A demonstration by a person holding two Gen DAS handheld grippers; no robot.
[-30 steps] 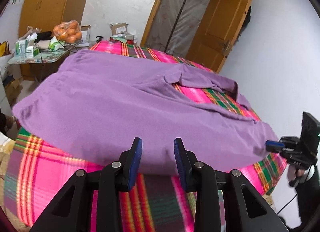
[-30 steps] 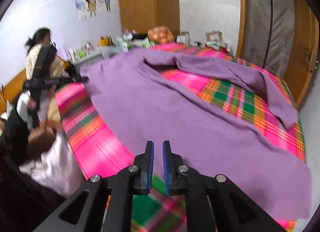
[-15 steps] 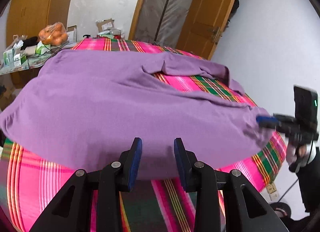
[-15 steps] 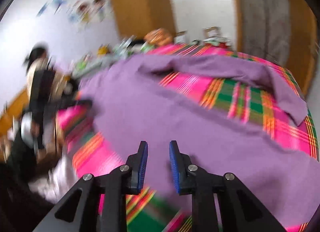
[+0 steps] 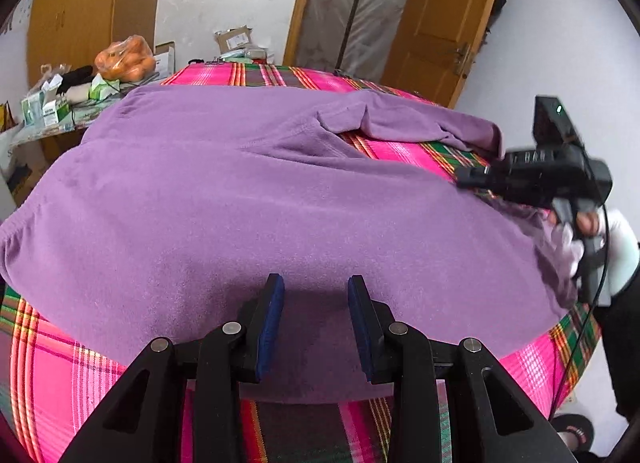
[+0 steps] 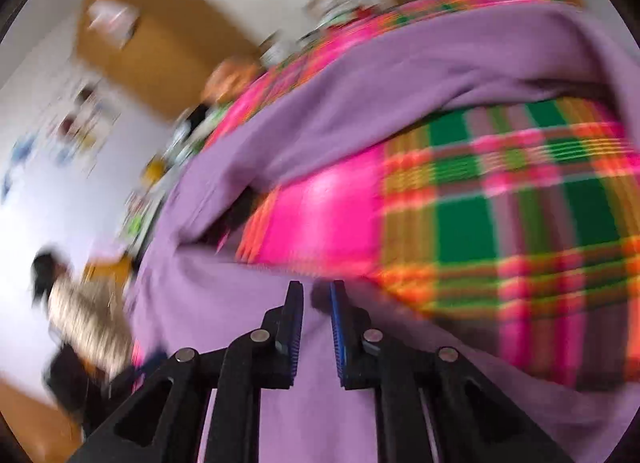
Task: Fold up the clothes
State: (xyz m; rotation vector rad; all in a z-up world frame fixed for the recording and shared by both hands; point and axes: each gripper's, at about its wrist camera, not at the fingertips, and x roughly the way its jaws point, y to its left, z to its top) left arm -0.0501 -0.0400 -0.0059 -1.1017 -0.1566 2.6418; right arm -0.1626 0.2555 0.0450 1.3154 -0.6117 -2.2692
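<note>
Purple fleece garment [image 5: 280, 215] spread flat across the pink plaid bedcover [image 5: 60, 375], one part folded over.

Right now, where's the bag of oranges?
In the left wrist view, the bag of oranges sits upper left on the cluttered side table, beyond the purple garment, by the wooden wardrobe.

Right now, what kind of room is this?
Probably a bedroom at home: a plaid bed cover under purple clothes, a wooden door, and a cluttered side table.
</note>
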